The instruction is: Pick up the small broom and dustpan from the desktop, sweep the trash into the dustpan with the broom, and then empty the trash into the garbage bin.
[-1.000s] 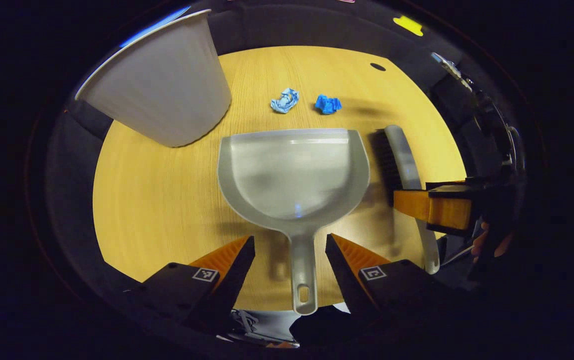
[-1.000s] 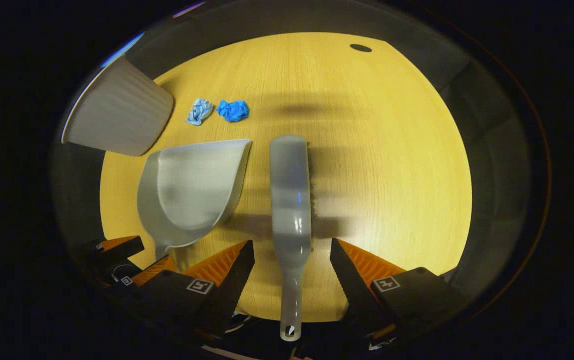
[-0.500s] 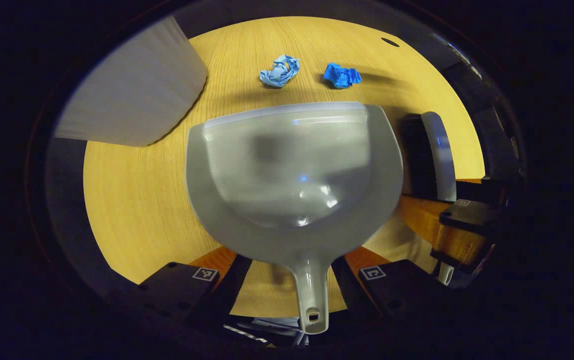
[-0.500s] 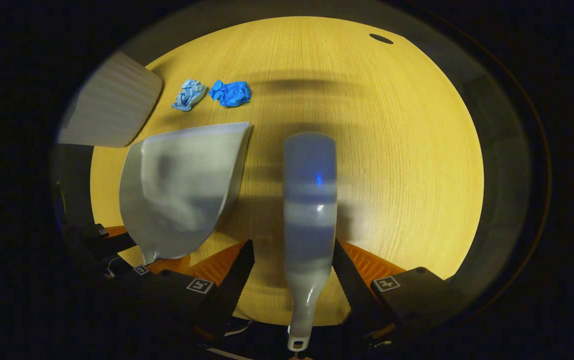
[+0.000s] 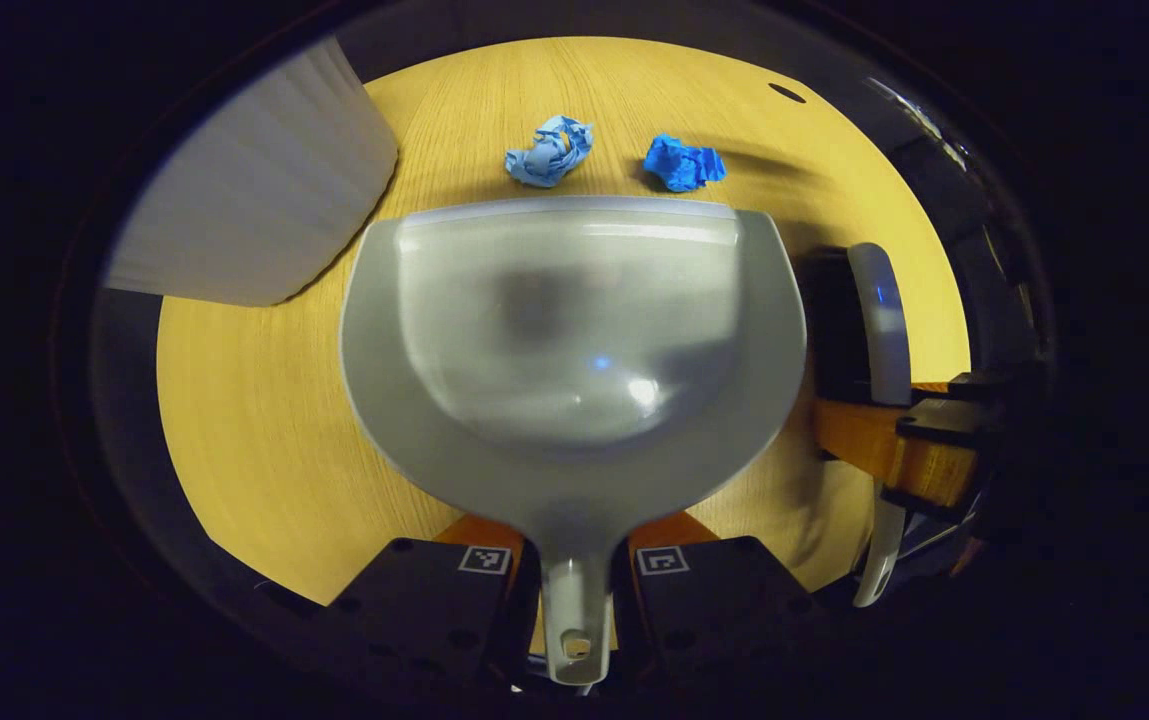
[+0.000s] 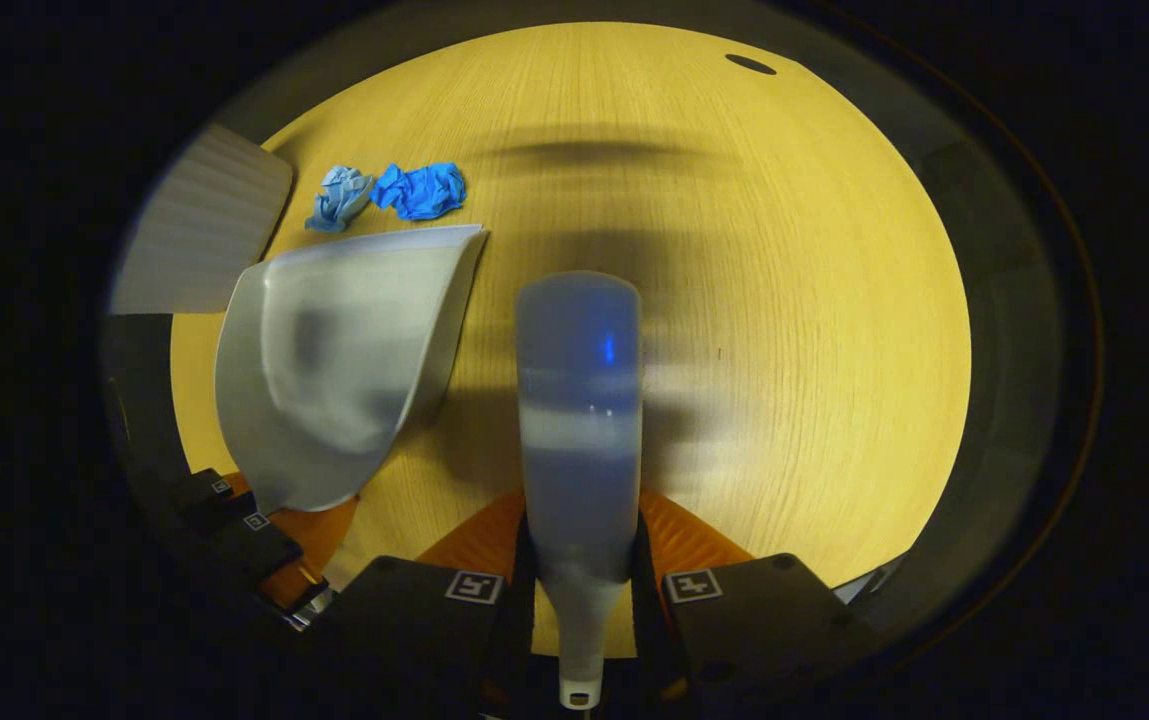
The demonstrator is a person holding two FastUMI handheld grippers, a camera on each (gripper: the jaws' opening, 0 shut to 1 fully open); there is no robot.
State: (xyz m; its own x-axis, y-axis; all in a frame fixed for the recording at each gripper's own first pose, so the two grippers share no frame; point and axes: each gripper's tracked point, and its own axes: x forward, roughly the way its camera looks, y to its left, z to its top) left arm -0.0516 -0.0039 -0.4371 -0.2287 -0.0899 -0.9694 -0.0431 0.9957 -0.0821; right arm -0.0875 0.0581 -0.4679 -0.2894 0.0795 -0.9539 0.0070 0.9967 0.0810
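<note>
While the left gripper (image 5: 574, 560) clamps both fingers on the grey dustpan's (image 5: 574, 330) handle, the right gripper (image 6: 579, 560) grips the small broom's (image 6: 579, 400) handle the same way. Both tools point forward over the wooden desktop (image 5: 264, 420). Two crumpled blue paper scraps (image 5: 549, 152) lie just beyond the dustpan's front lip, beside the white garbage bin (image 5: 254, 210). From the left gripper view the broom's dark bristles (image 5: 824, 320) show side-on; the right gripper view shows its smooth back.
</note>
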